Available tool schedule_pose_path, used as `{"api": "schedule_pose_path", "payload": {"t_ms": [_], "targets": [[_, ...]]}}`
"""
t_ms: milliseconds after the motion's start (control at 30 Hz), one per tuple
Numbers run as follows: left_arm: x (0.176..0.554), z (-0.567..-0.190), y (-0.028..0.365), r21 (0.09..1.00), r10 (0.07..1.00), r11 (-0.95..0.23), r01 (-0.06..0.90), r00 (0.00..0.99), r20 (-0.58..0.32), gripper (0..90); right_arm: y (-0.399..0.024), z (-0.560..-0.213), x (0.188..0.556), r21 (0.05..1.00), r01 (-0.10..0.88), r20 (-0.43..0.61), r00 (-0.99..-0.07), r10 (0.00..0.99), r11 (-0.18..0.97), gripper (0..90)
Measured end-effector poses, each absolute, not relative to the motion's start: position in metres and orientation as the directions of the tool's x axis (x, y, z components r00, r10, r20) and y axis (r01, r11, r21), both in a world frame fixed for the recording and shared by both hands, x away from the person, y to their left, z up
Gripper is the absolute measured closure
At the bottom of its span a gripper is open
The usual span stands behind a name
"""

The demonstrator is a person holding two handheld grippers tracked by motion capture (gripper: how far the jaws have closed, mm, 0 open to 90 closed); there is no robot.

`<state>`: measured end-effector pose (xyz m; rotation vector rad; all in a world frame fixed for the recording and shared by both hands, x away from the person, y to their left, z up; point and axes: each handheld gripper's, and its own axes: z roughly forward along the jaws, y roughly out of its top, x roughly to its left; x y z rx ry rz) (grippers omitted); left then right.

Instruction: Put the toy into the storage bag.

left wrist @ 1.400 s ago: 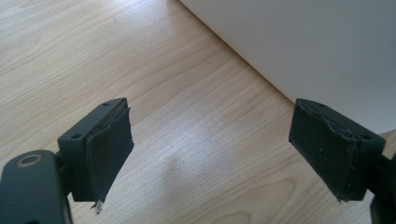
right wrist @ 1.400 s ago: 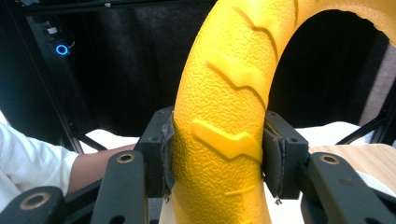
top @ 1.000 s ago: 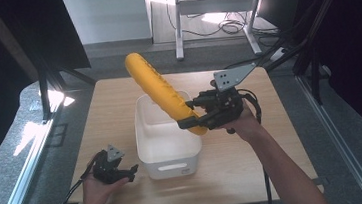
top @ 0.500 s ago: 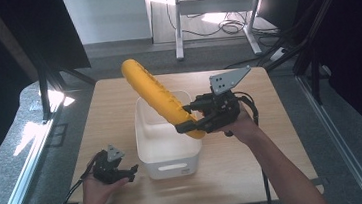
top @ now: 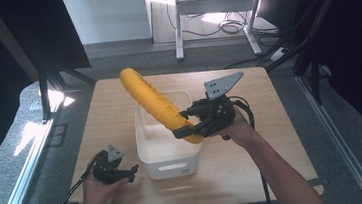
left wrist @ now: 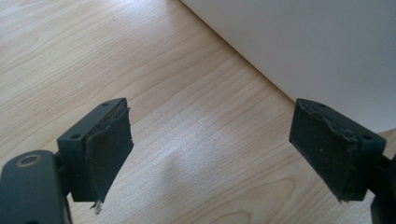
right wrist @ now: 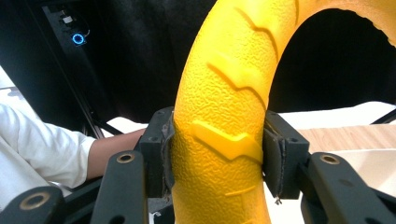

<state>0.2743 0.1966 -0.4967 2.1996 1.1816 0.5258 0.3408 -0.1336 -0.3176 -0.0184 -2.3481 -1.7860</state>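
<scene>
Right gripper (top: pixel 187 130) clamps the yellow ring toy (top: pixel 156 104) above the white bin (top: pixel 170 166); left gripper (top: pixel 125 171), wide open and empty, rests near the table's front-left corner.

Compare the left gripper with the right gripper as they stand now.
The left gripper is open and holds nothing; the right gripper is shut on the yellow ring. The left sits low by the wooden table, beside the white bin; the right is raised over that bin. Both have black jaws.

The high view looks forward and down on the wooden table (top: pixel 249 100). Each gripper view looks closely along its own jaws; the left shares the white bin (left wrist: pixel 299 51).
</scene>
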Motion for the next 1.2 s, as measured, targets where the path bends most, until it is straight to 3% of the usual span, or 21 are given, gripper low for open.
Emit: {"api": "schedule_pose_path", "payload": {"t_ms": [733,1200], "targets": [[0.275,-0.497,0.196,0.651,0.843,-0.444,0.616,0.533,0.07,13.3,-0.12,-0.357,0.354,0.923,0.2,0.244,-0.965,-0.099,0.329,51.1],[0.275,-0.498,0.195,0.646,0.84,-0.45,0.617,0.537,0.072,13.3,-0.122,-0.371,0.353,0.913,0.203,0.247,-0.965,-0.083,0.354,50.2]]}}
